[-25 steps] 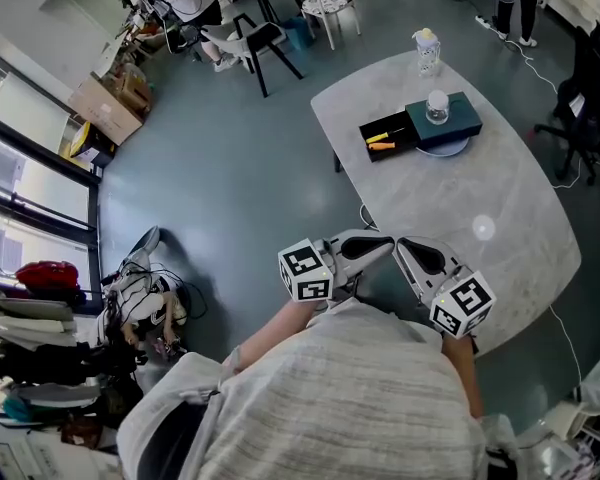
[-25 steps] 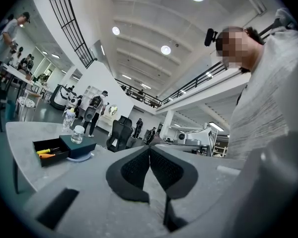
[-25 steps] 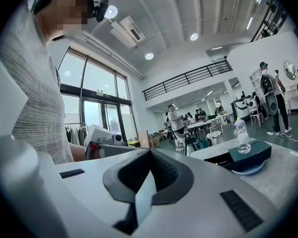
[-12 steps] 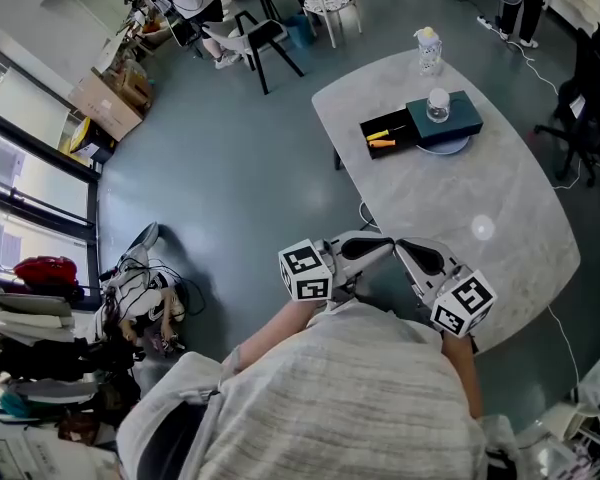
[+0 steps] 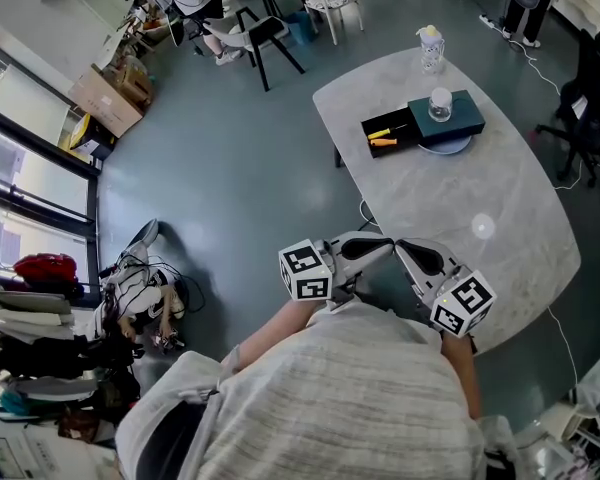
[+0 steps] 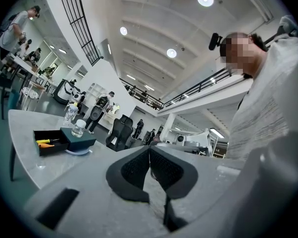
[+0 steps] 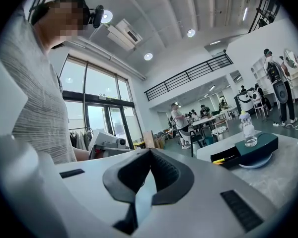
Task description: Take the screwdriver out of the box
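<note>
A black open box [image 5: 400, 126] lies at the far end of the pale oval table [image 5: 450, 198], with an orange-handled screwdriver [image 5: 382, 144] and a yellow-handled tool in it. The left gripper view shows the box [image 6: 41, 150] far off at the left. In the right gripper view the box [image 7: 227, 157] is far off at the right. Both grippers hang close to my chest over the table's near edge, tips turned toward each other. My left gripper [image 5: 387, 247] [image 6: 150, 150] is shut and holds nothing. My right gripper [image 5: 402, 247] [image 7: 149, 151] is also shut and holds nothing.
A dark teal box [image 5: 450, 118] with a small jar [image 5: 439, 104] on top rests on a plate beside the black box. A water bottle [image 5: 429, 48] stands at the table's far edge. Chairs [image 5: 255, 43] and people are beyond; bags and cables [image 5: 145, 298] lie on the floor at left.
</note>
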The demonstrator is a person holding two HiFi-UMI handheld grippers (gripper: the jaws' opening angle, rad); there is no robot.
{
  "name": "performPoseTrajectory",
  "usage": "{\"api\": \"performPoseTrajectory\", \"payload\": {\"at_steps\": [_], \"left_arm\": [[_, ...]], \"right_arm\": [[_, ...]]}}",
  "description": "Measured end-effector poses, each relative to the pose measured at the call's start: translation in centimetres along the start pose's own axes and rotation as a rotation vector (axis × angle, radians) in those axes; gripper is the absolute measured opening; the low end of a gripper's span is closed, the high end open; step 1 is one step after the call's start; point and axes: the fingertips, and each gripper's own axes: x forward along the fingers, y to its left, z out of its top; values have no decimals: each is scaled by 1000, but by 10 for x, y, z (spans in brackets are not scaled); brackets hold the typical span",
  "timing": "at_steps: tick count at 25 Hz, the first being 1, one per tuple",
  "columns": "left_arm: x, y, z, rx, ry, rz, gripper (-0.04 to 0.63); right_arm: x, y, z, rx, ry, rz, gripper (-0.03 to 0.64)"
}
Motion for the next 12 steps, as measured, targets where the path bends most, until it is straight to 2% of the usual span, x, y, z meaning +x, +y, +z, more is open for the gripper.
{"api": "performPoseTrajectory", "payload": {"at_steps": [12], "left_arm": [[-17, 35, 5, -57, 22, -6, 18]], "right_arm": [[36, -12, -7, 48, 15, -10, 10]]}}
